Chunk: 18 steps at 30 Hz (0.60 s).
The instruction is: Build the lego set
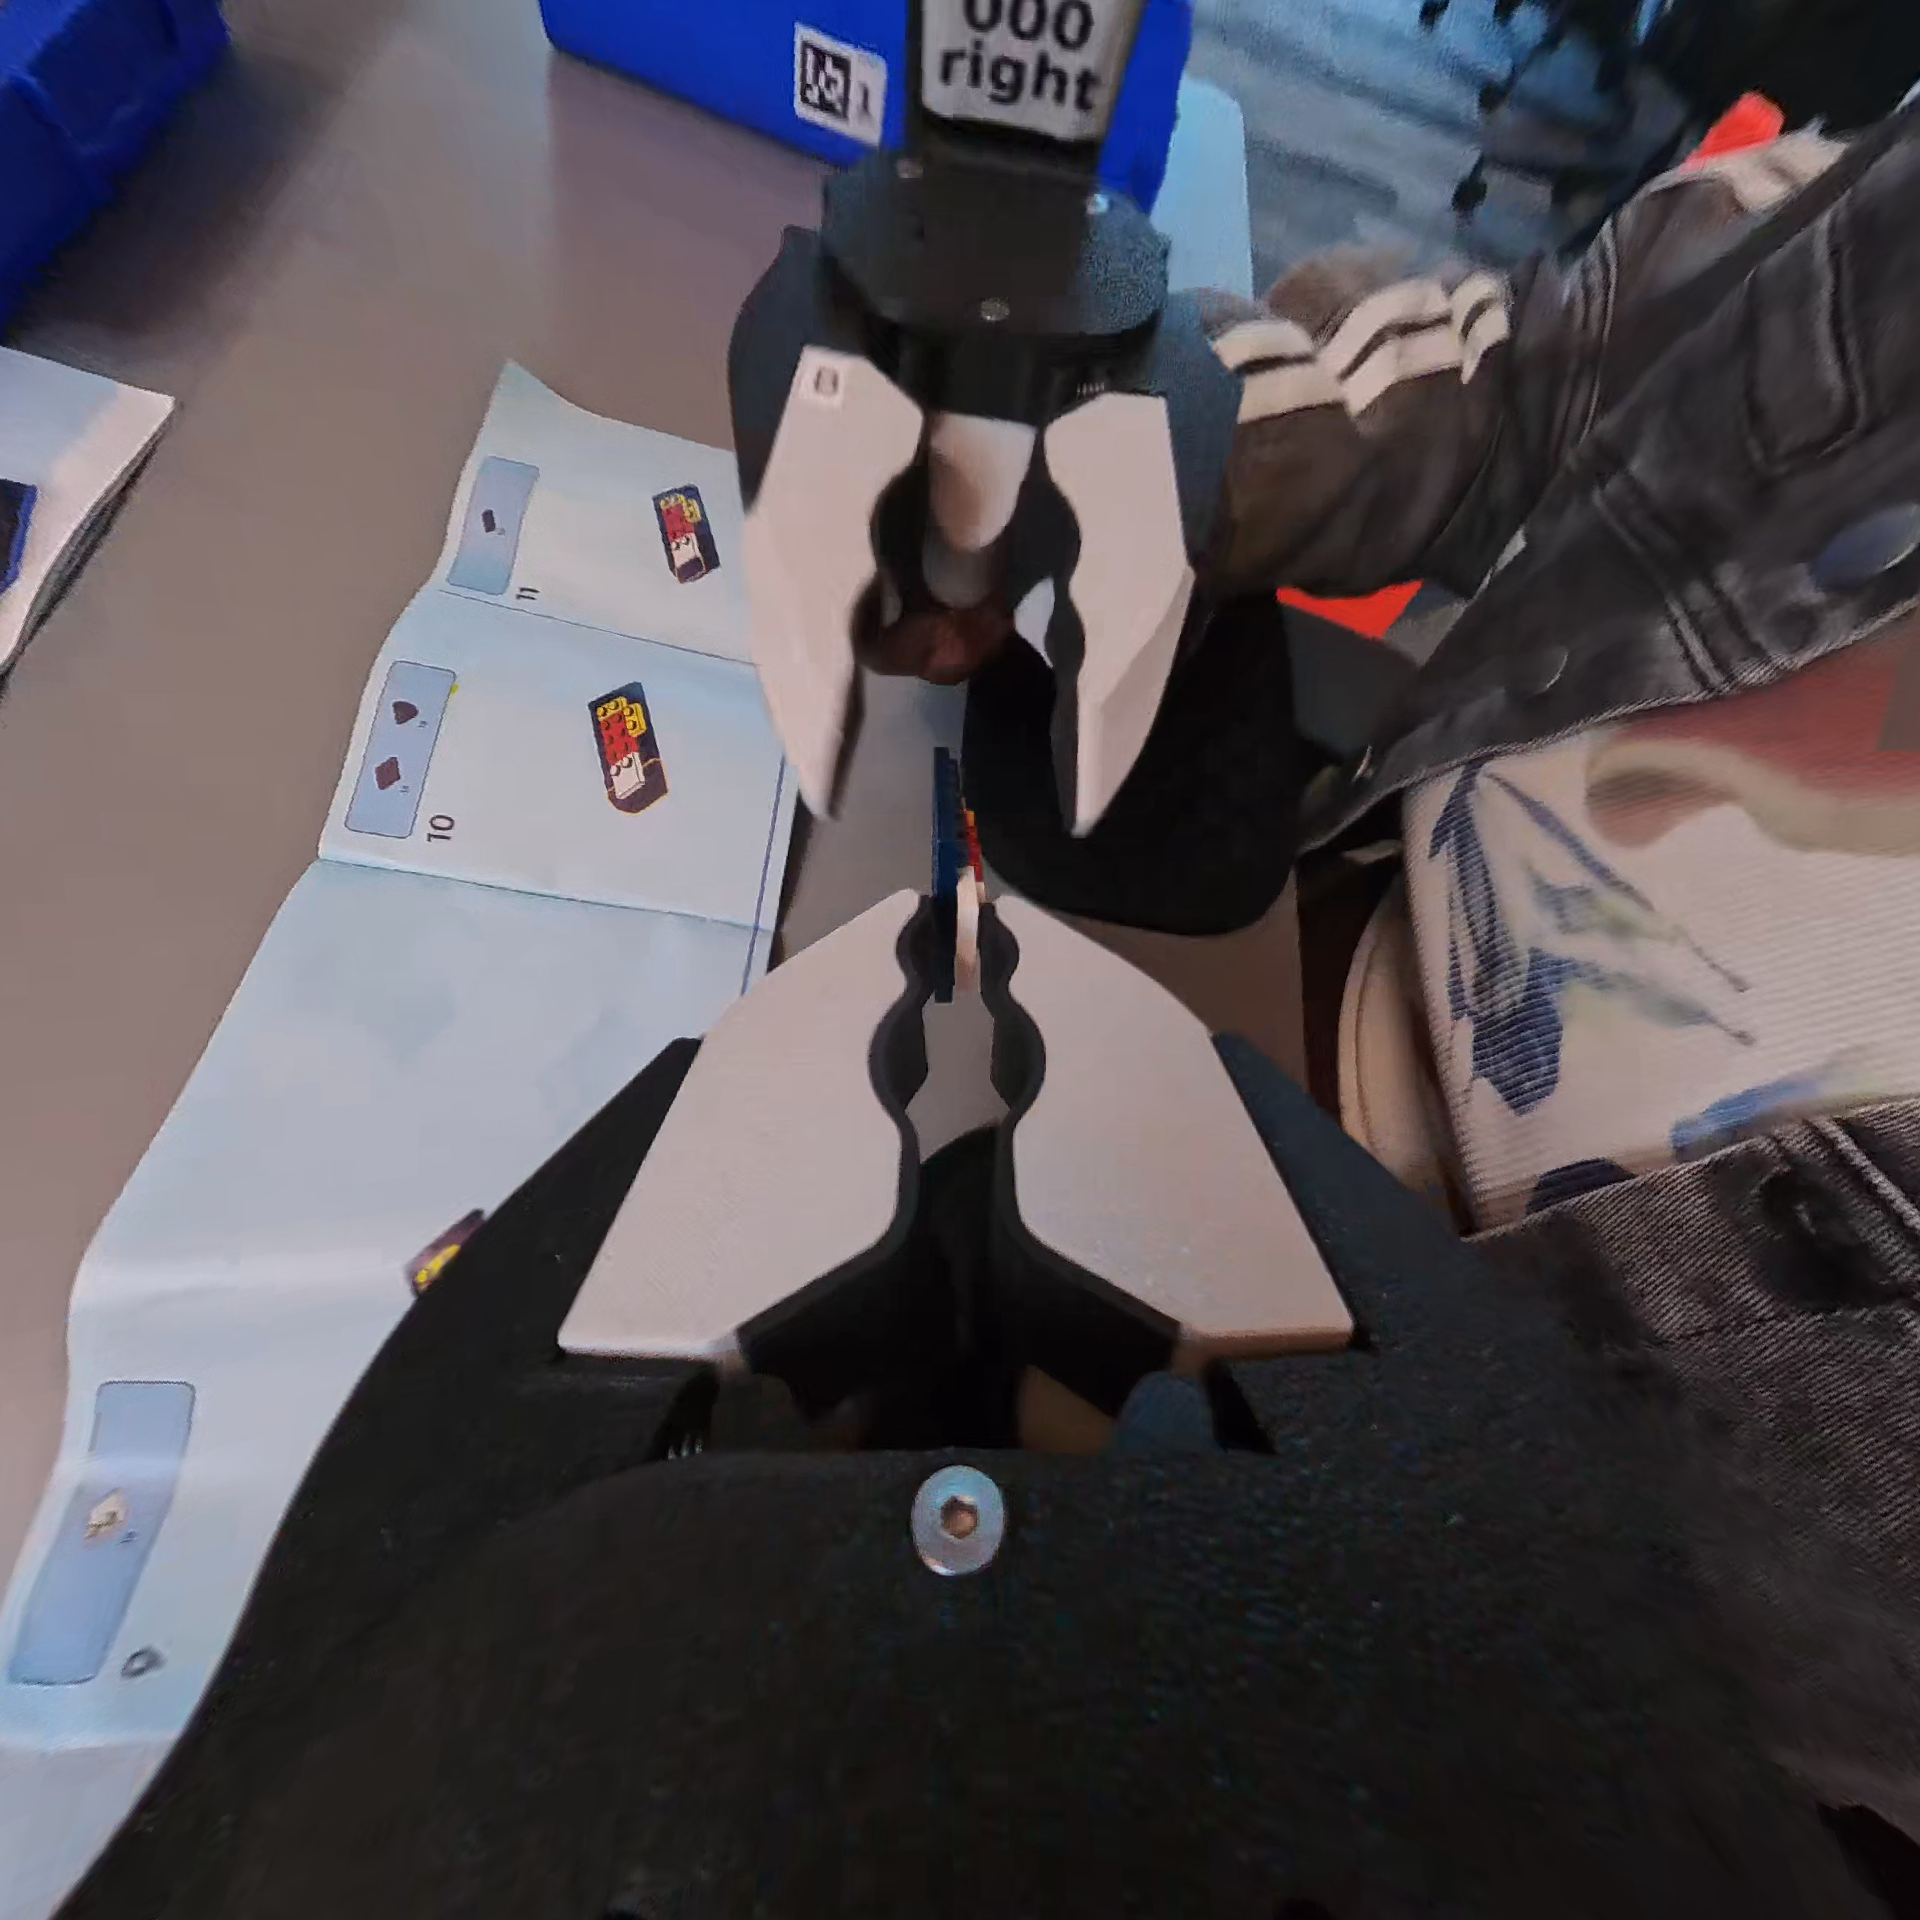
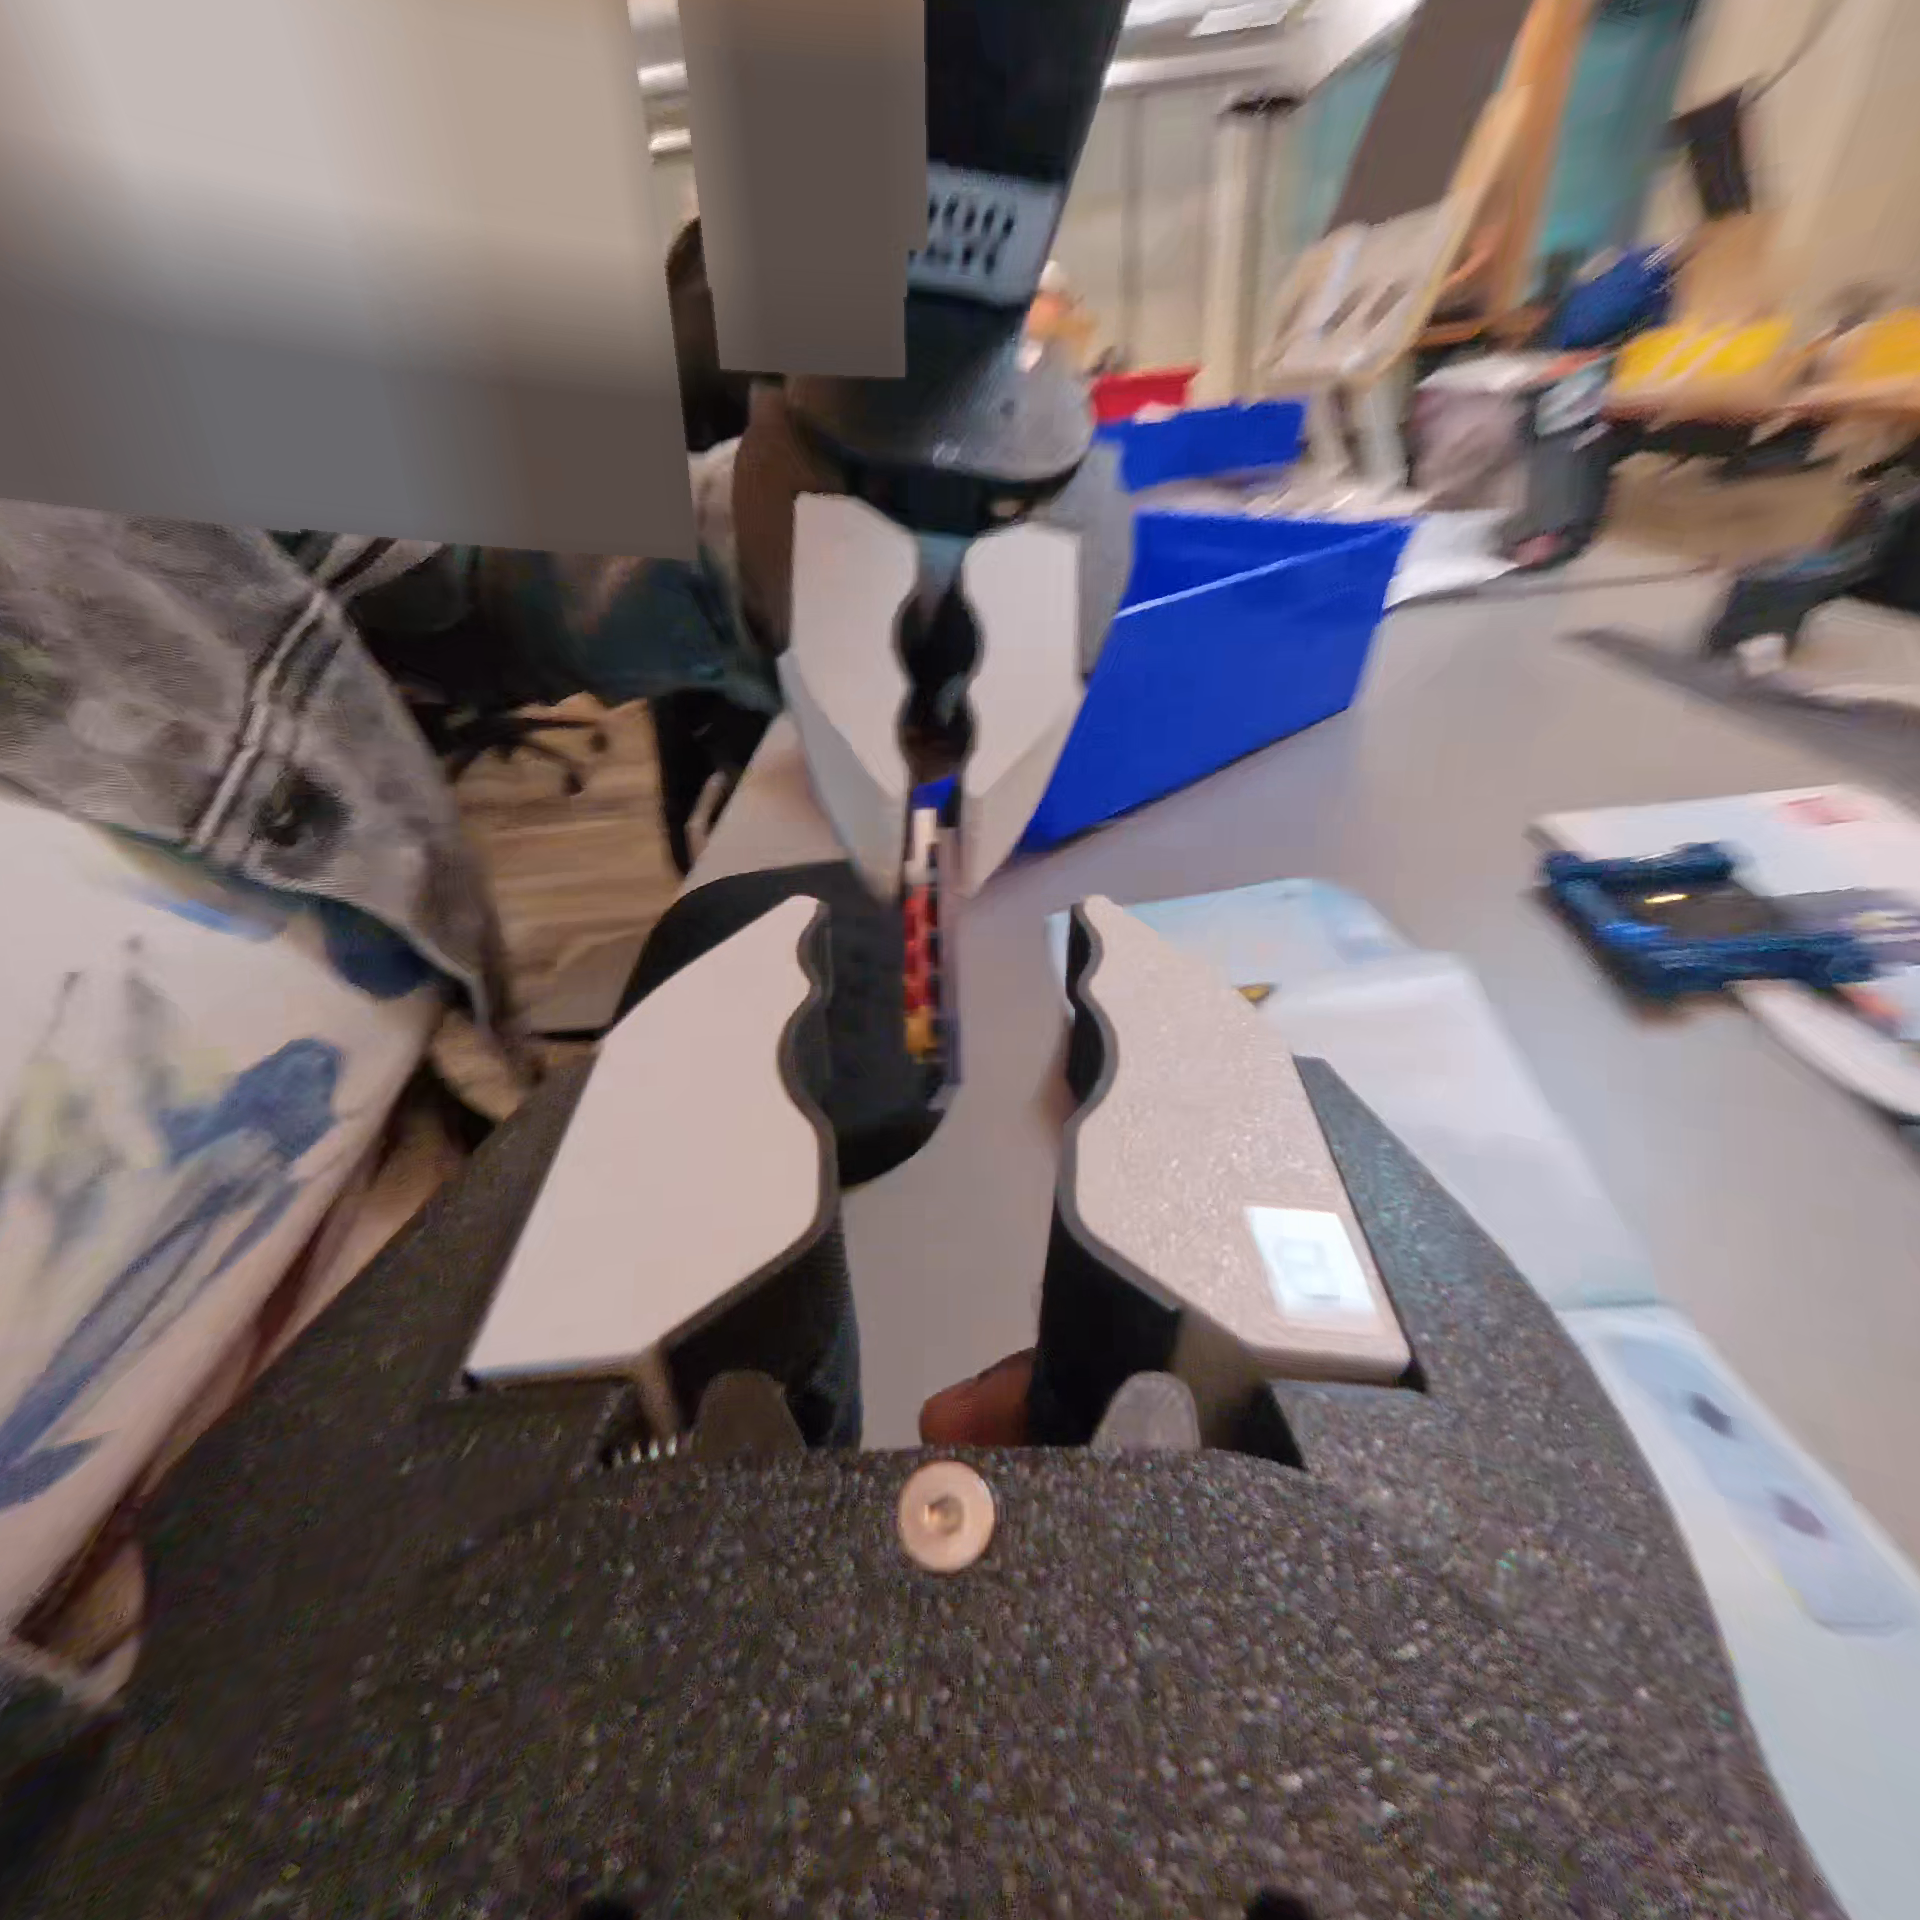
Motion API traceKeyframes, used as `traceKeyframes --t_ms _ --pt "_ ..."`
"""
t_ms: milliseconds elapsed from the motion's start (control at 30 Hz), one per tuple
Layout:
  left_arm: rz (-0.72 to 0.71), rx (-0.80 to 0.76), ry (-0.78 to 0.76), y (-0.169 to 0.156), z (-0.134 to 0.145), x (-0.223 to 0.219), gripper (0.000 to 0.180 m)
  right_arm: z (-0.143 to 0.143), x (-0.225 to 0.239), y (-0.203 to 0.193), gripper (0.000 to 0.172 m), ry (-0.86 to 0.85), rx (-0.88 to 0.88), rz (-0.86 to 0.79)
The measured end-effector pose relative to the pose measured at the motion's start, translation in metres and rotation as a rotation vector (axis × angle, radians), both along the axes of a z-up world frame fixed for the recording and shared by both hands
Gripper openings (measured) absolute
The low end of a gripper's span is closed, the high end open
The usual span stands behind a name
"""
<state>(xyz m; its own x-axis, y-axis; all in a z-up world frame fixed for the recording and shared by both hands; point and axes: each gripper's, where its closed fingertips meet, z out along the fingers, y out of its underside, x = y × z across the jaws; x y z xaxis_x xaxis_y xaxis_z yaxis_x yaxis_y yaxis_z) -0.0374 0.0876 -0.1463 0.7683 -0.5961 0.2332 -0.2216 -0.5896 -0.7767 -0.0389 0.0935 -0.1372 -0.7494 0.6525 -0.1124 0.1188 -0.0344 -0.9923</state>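
**Left claw pinching a small brick model, right claw open in front of it**

Nearest you in the left wrist view, your left claw is almost closed, and its two dark pads press on the near end of a thin brick model: a blue plate held on edge with white, red and yellow pieces on its right face. The model sticks out forward from the fingertips, off the table.

Just beyond the model's far end, your right claw points back toward you with its white fingers spread wide. The model's tip lies near the gap between them, and neither finger touches it. From the right wrist view the same holds: the right claw stands open, and the brick model sits between its fingertips with clear space on each side, gripped only by the left claw at the far end.

To the left on the table, an unfolded instruction sheet lies flat, pale blue with small pictures of the build. Farther off stands a blue bin with a square marker on its side. On the right, your dark jacket sleeve comes in behind the right claw.
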Motion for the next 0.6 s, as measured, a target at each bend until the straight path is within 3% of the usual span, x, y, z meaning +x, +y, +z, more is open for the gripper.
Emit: traceKeyframes --t_ms 100,333,367,400,433,600 --pt "-0.034 -0.009 0.065 -0.002 -0.006 0.000 0.007 -0.013 -0.003 -0.008 0.009 0.008 0.130 0.000" --pt "-0.044 0.000 0.059 0.003 -0.005 0.000 0.008 -0.012 -0.003 -0.003 0.008 -0.007 0.025 0.005" --pt "-0.028 -0.006 0.047 0.005 -0.004 -0.002 0.018 -0.008 -0.003 -0.001 0.007 -0.008 -0.013 0.005" --pt "-0.007 -0.003 0.040 0.008 -0.002 -0.005 0.043 -0.004 -0.004 0.002 0.007 -0.012 -0.066 0.004" --pt "0.025 0.030 0.023 0.011 0.003 -0.009 0.051 0.001 -0.005 0.006 0.007 -0.023 -0.131 -0.003" --pt "0.181 0.294 -0.302 0.021 0.027 -0.014 0.028 0.020 -0.012 0.023 0.008 -0.095 -0.491 -0.027"
